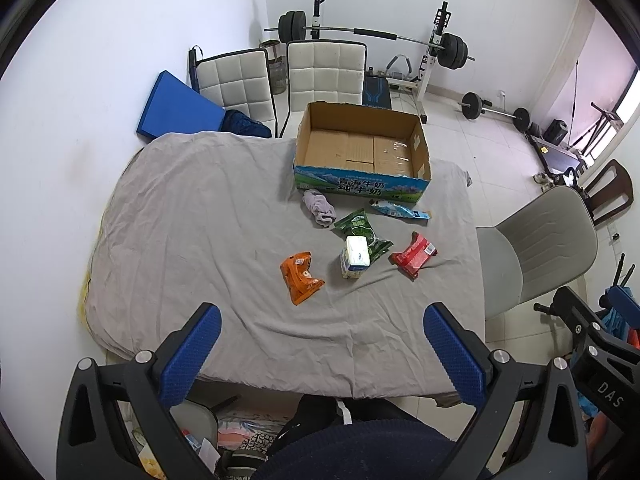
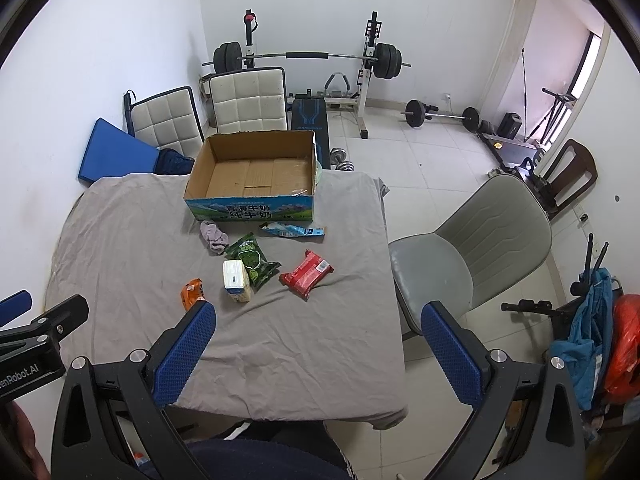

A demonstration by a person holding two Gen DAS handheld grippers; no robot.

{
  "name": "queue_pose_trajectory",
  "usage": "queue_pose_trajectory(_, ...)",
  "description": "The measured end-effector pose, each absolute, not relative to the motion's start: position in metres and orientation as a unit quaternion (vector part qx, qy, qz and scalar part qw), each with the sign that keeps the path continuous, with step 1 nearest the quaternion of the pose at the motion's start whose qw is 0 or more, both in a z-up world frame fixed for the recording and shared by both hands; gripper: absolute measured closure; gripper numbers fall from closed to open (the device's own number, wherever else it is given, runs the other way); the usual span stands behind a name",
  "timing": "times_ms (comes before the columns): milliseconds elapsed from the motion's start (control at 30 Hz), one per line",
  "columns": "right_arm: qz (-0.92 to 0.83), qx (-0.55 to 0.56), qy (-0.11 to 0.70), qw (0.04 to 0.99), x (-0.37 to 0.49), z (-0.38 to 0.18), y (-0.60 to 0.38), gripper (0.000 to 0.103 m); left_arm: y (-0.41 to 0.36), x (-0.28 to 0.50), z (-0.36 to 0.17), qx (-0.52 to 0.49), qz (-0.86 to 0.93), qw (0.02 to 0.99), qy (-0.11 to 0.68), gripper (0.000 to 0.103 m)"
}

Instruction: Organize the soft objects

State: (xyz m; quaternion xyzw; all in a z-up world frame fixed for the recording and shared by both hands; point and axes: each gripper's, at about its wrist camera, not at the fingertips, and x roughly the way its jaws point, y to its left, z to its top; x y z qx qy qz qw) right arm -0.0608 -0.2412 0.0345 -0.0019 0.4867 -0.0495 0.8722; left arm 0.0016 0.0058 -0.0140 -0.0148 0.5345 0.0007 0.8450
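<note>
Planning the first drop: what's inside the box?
The box holds only its bare cardboard floor; no items are inside. The strip behind the near wall is hidden.

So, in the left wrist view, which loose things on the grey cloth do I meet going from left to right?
Orange crinkled packet → grey crumpled cloth rag → white tissue pack → red plastic packet. The green snack bag and the light blue wrapper overlap the others sideways, so I leave them out.
</note>
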Motion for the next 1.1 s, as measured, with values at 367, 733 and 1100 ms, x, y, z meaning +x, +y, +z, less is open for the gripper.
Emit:
queue_pose_trajectory(367, -0.050, -0.001, 0.484, 0.873, -0.0611, 0.0376, -0.2408, 0.000, 0.0064, -0.0022, -0.0135, -0.015, 0.001, 0.847, 0.531, 0.000)
queue_pose_trajectory(733, -0.052, -0.001, 0.480, 0.876, -0.0642, 0.0408, -0.2388, 0.000, 0.0070, -0.0034, -0.0134, -0.017, 0.000, 0.847, 0.531, 0.000)
queue_pose_trajectory(1100, -0.044, -0.005, 0.479, 0.877, -0.0610, 0.0424, -0.2364, 0.000, 0.0079, -0.0052, -0.0126, -0.019, 0.001, 0.848, 0.529, 0.000)
